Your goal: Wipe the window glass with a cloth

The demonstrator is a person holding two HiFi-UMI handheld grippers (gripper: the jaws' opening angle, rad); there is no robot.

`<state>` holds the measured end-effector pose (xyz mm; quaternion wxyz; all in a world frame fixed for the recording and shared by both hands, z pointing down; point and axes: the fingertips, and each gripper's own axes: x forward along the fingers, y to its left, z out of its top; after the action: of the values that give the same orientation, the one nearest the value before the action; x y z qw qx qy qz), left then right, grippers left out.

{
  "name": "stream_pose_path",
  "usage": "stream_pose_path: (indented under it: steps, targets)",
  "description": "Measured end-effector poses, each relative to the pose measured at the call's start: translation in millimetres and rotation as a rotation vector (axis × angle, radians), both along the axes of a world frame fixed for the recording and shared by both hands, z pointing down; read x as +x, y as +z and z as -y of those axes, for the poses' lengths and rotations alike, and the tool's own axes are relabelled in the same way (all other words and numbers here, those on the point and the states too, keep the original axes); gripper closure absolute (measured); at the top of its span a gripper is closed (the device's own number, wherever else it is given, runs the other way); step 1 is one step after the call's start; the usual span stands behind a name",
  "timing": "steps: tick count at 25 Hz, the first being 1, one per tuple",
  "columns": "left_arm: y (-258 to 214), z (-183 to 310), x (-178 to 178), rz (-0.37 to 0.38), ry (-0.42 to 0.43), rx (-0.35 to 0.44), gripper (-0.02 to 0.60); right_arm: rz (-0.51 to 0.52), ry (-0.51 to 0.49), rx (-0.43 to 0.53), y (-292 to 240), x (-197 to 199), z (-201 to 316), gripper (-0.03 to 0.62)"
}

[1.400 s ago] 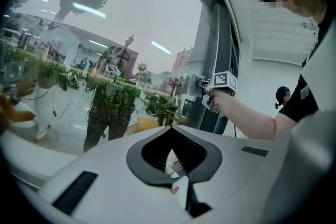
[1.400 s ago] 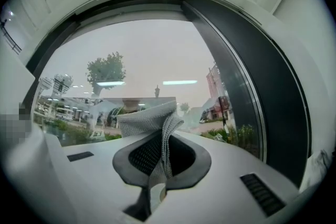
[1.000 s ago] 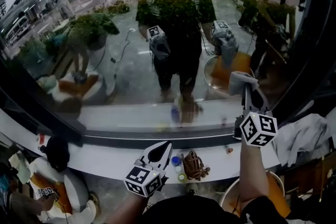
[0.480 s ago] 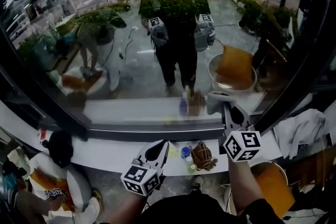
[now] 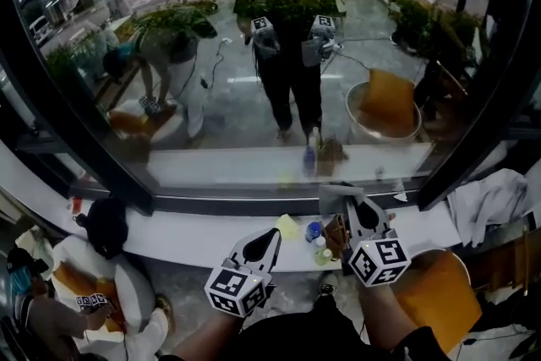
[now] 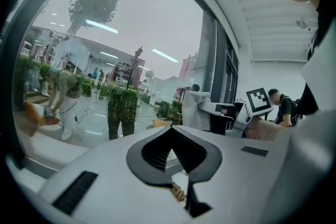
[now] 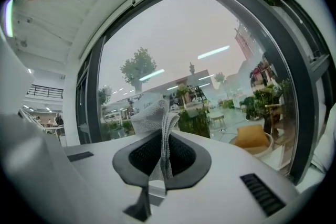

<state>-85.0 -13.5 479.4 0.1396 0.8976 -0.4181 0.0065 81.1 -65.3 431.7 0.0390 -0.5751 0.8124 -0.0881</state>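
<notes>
The window glass fills the upper part of the head view and mirrors me and both grippers. My right gripper is shut on a grey cloth, low against the glass just above the white sill. In the right gripper view the cloth sticks up bunched between the jaws of the right gripper, with the glass just beyond. Held below the sill, my left gripper is shut on nothing and stays off the glass. The left gripper view shows that gripper's tips together.
Small bottles, a yellow item and a brown object stand on the sill. A white cloth pile lies at right. Dark frame bars border the pane. An orange basin and a person are below.
My right gripper has carried the cloth down and to the left along the glass, from mid-pane to just above the sill. The left gripper stayed low by the sill.
</notes>
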Motion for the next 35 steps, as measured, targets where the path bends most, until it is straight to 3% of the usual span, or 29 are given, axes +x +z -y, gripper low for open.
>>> stream_pose_path:
  steps: [8,17,35]
  targets:
    - [15.7,-30.6,-7.8,0.002,0.033,-0.023,0.574,-0.007,0.008,-0.07,33.6,-24.2,-49.5,0.557]
    - [7.7,-46.0,-13.2,-0.046,0.054,-0.01,0.574,-0.04,-0.016,-0.072,37.2,-55.5,-91.5,0.558]
    - [4.9,-49.6,-26.5,-0.053,0.029,0.007,0.574,-0.046,-0.044,-0.077,42.6,-70.9,-99.6,0.559]
